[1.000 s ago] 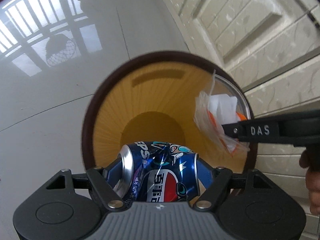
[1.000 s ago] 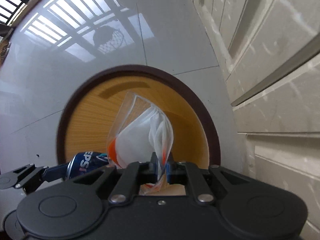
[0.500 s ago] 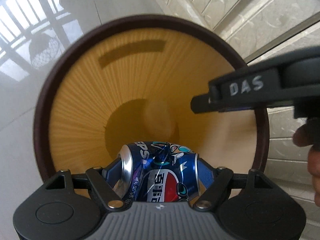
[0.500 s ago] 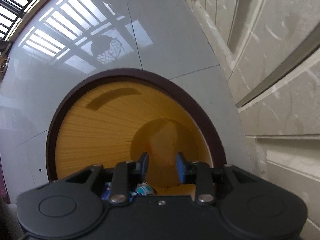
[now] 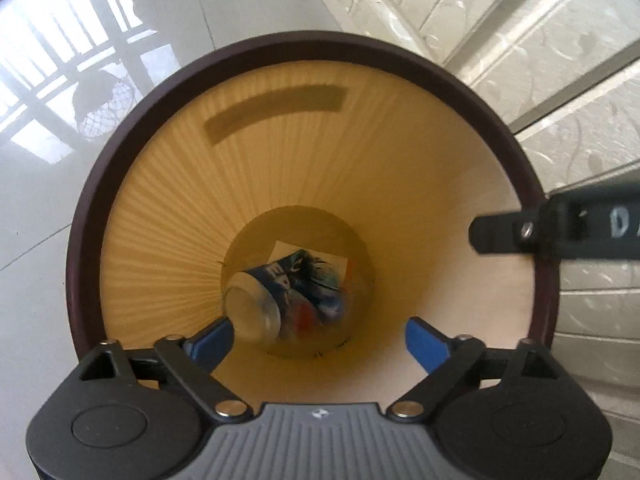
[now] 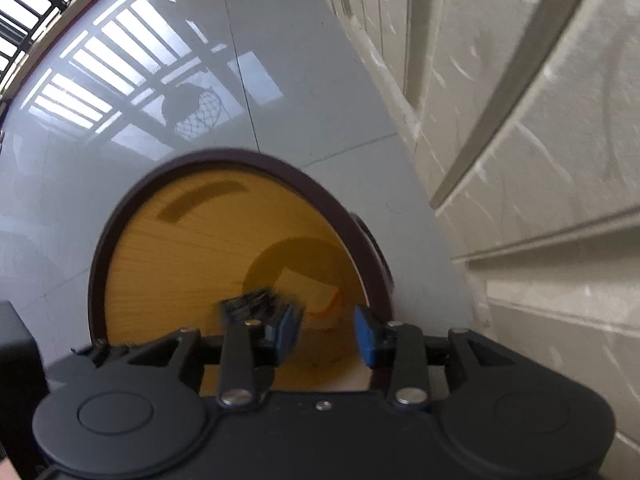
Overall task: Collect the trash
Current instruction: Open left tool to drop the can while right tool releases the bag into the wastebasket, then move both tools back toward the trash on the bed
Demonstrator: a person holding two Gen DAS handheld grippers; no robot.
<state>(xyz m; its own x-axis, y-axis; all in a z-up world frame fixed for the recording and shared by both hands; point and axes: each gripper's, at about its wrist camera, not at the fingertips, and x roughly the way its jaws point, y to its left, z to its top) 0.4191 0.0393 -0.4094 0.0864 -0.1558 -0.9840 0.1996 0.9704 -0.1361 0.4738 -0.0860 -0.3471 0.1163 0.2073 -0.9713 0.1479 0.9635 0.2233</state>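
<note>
A round bin with a dark brown rim (image 5: 360, 46) and a yellow ribbed inside fills the left wrist view. Deep inside it, a blue Pepsi can (image 5: 280, 300) shows blurred, lying across a clear plastic bag (image 5: 316, 254) on the bottom. My left gripper (image 5: 318, 344) points straight down over the bin mouth. Its jaws are opening wide, with nothing between the blue pads. One black finger (image 5: 516, 236) of my right gripper reaches over the rim at the right. My right gripper (image 6: 326, 334) hangs above the bin's (image 6: 240, 156) near edge, its jaws opening and nothing between them. The bag (image 6: 308, 284) lies below.
The bin stands on a glossy grey tiled floor (image 6: 280, 92) that mirrors window bars. A pale panelled wall (image 6: 520, 160) runs close along the bin's right side. A black object (image 6: 12, 360) sits at the left edge of the right wrist view.
My right gripper let go of the plastic bag, which dropped to the bin's bottom. My left gripper sank toward the bin, then spread its jaws, and the can fell in.
</note>
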